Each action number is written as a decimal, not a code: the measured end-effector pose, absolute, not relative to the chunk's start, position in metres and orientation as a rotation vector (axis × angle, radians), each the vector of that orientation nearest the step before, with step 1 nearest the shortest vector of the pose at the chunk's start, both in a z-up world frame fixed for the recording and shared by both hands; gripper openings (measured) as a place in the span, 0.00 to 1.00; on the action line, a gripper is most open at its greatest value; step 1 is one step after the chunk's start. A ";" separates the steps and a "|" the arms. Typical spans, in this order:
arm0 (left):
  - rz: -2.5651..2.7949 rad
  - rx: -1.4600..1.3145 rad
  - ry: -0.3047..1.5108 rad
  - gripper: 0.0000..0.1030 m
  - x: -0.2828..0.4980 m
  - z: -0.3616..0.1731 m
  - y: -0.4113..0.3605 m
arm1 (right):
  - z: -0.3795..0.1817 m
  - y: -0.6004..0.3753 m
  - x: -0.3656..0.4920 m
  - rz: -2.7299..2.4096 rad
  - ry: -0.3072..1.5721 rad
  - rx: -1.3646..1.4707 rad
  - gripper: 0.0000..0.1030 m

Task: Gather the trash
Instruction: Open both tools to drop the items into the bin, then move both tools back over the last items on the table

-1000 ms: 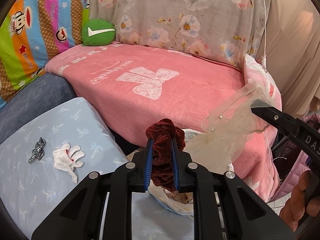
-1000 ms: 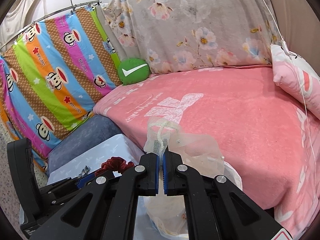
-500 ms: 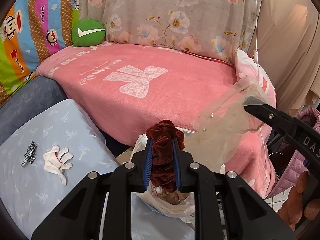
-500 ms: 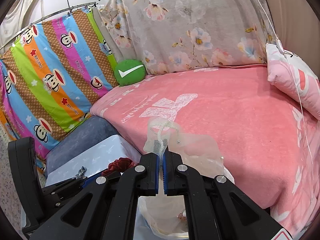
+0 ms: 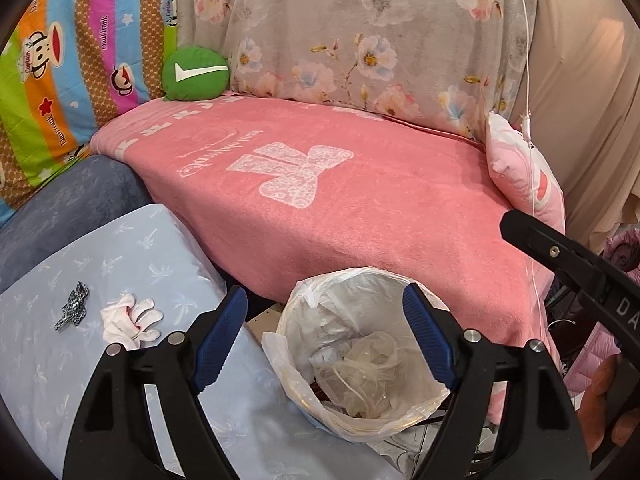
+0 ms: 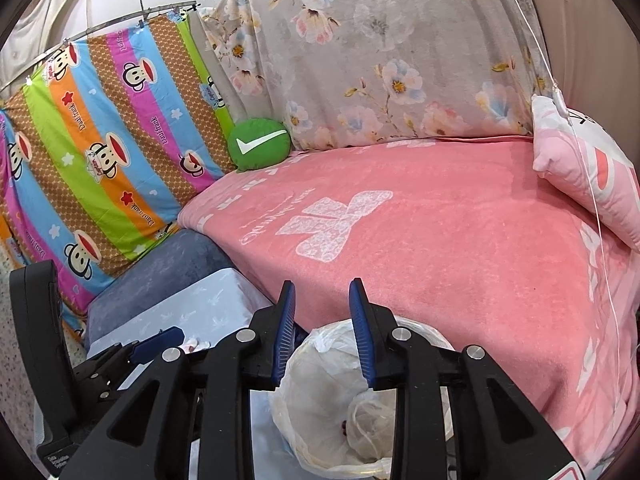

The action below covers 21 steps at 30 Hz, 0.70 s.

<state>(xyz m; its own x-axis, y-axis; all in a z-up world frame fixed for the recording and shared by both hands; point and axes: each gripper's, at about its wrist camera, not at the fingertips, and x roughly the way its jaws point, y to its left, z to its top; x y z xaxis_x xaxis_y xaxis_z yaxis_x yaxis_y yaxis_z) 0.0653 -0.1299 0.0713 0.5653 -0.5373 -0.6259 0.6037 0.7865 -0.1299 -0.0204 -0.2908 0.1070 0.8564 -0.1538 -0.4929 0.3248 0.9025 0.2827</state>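
Both tongs gape above the lined bin (image 5: 360,344), holding nothing: our left tongs (image 5: 326,344) spread wide, our right tongs (image 6: 322,332) parted less. Crumpled sheer netting (image 5: 362,376) lies inside the bin below them. Left of the left tongs, a white tissue (image 5: 130,320) and patterned bow (image 5: 73,309) rest on the blue sheet (image 5: 52,372).

Pink blanket (image 5: 360,216) with white bow print; green cushion (image 5: 196,76), white tick; grey floral sheet (image 5: 360,32); rainbow-striped monkey-print sheet (image 6: 100,152); pale-blue leaf-patterned cloth (image 5: 120,264).
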 end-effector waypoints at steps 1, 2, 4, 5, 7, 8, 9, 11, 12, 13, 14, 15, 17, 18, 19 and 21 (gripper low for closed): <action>-0.668 0.101 0.700 0.74 0.066 0.071 -0.129 | 0.106 -0.290 -0.020 -0.254 0.484 0.368 0.27; -0.664 0.102 0.699 0.74 0.066 0.071 -0.128 | 0.105 -0.289 -0.019 -0.249 0.487 0.367 0.27; -0.660 0.103 0.698 0.74 0.067 0.071 -0.126 | 0.104 -0.287 -0.017 -0.242 0.494 0.364 0.27; -0.658 0.103 0.697 0.74 0.066 0.071 -0.125 | 0.103 -0.285 -0.016 -0.237 0.499 0.361 0.27; -0.655 0.107 0.692 0.74 0.066 0.070 -0.123 | 0.101 -0.281 -0.014 -0.228 0.506 0.355 0.27; -0.654 0.108 0.691 0.74 0.065 0.070 -0.122 | 0.100 -0.279 -0.012 -0.223 0.510 0.351 0.27; -0.652 0.108 0.691 0.74 0.066 0.070 -0.121 | 0.099 -0.276 -0.011 -0.218 0.514 0.346 0.27; -0.646 0.105 0.693 0.74 0.066 0.068 -0.117 | 0.098 -0.270 -0.009 -0.208 0.521 0.338 0.27; -0.642 0.102 0.695 0.74 0.068 0.068 -0.115 | 0.097 -0.268 -0.007 -0.202 0.524 0.335 0.27; -0.637 0.099 0.697 0.74 0.069 0.067 -0.113 | 0.096 -0.266 -0.006 -0.197 0.527 0.333 0.27; -0.633 0.097 0.699 0.74 0.070 0.066 -0.111 | 0.095 -0.263 -0.005 -0.193 0.531 0.332 0.27; -0.626 0.094 0.700 0.74 0.071 0.065 -0.108 | 0.094 -0.261 -0.004 -0.188 0.534 0.331 0.27; -0.616 0.089 0.703 0.74 0.073 0.063 -0.102 | 0.092 -0.255 -0.001 -0.179 0.541 0.326 0.27; -0.609 0.087 0.705 0.74 0.074 0.062 -0.099 | 0.091 -0.252 0.001 -0.174 0.546 0.322 0.27; -0.603 0.082 0.708 0.74 0.076 0.061 -0.096 | 0.090 -0.249 0.003 -0.167 0.550 0.319 0.27; -0.592 0.075 0.713 0.74 0.079 0.059 -0.090 | 0.089 -0.243 0.007 -0.157 0.558 0.315 0.27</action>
